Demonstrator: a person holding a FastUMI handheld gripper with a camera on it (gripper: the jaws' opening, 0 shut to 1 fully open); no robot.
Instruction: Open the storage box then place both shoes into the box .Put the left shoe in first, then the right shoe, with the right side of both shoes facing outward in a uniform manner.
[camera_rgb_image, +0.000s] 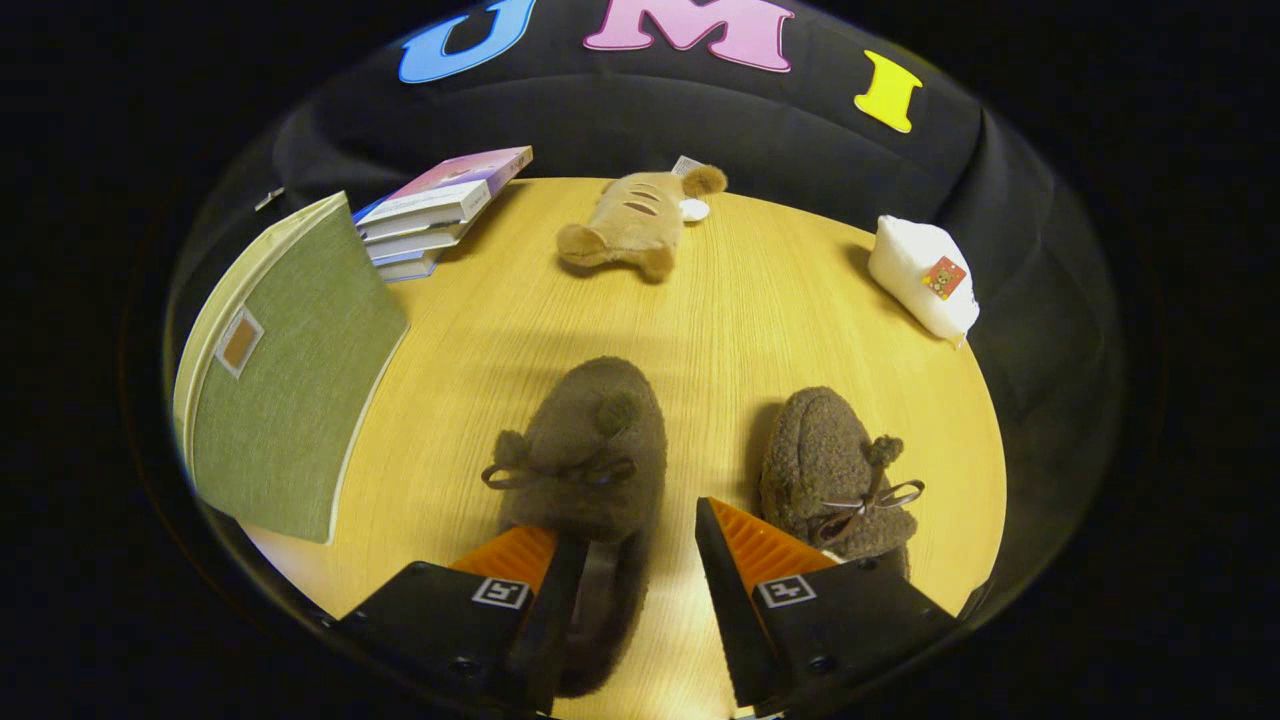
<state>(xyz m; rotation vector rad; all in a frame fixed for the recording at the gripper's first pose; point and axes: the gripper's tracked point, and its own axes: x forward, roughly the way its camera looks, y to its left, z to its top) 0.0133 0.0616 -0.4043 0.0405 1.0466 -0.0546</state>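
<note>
Two brown fuzzy shoes with small bows lie on the wooden table, toes pointing away from me. The nearer shoe has its heel end between my fingers, close against one finger, while bare table shows between it and the other finger. My gripper is open around that heel. The second shoe lies just beyond and outside that other finger. The storage box, green fabric with a cream rim and a small label, stands beside the nearer shoe, its green face towards the shoes. Whether it is open I cannot tell.
A stack of books lies behind the box. A tan plush toy rests at the far middle of the table. A white soft pouch sits near the far edge beyond the second shoe. Bare wood lies between the shoes and the plush.
</note>
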